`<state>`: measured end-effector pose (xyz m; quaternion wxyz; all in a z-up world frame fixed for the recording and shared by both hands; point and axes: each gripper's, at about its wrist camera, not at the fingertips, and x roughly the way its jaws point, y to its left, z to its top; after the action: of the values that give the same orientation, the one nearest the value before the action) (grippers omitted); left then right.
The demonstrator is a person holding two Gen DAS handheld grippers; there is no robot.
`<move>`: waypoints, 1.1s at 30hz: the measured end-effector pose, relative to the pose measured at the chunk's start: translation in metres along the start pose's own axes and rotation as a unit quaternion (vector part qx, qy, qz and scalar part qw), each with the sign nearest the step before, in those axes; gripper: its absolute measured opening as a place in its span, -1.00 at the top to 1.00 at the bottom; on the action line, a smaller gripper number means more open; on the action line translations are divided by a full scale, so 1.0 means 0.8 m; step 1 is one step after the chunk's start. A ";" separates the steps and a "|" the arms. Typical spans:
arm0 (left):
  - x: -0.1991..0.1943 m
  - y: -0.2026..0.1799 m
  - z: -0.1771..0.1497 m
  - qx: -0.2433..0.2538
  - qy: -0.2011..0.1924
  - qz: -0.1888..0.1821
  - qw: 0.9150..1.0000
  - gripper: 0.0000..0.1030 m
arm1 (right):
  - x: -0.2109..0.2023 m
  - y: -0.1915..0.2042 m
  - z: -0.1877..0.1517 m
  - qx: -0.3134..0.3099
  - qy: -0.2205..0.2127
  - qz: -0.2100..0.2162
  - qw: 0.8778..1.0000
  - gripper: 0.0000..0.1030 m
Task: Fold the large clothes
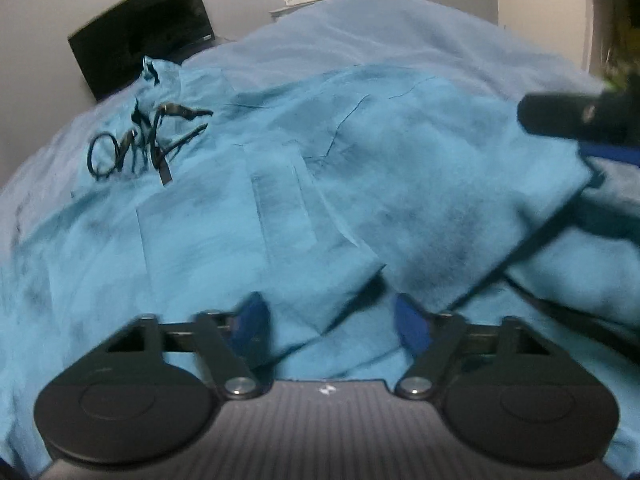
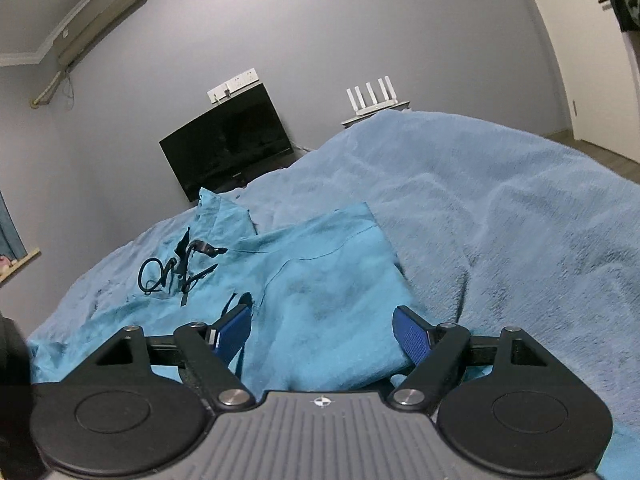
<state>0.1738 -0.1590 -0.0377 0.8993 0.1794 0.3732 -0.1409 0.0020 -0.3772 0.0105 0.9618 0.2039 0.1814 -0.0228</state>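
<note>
Unreadable black scrawl [image 2: 176, 276] on turquoise garment [image 2: 320, 300]

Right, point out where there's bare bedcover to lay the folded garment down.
Free: the wide stretch of blue bedcover right of the turquoise garment, running back toward the router. A narrower strip lies left of the black drawstring. Crowded: the near middle, where the garment spreads under both open grippers, left gripper and right gripper.
</note>
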 end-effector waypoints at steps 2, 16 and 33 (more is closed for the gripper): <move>0.004 0.009 0.002 -0.009 -0.004 0.013 1.000 0.71 | 0.005 -0.001 -0.001 0.004 -0.002 0.003 1.000 -0.56; -0.077 0.259 -0.133 -0.442 -0.066 0.072 0.892 0.85 | 0.022 0.005 -0.007 -0.017 0.014 0.017 1.000 -0.60; -0.073 0.275 -0.174 -0.433 -0.044 0.131 0.891 0.87 | 0.061 0.021 -0.026 -0.121 0.070 -0.049 0.989 -0.28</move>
<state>0.1325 0.1044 -0.0391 0.9136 -0.1864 0.3304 0.1462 0.0422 -0.3520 -0.0179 0.9620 0.0783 0.2594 -0.0337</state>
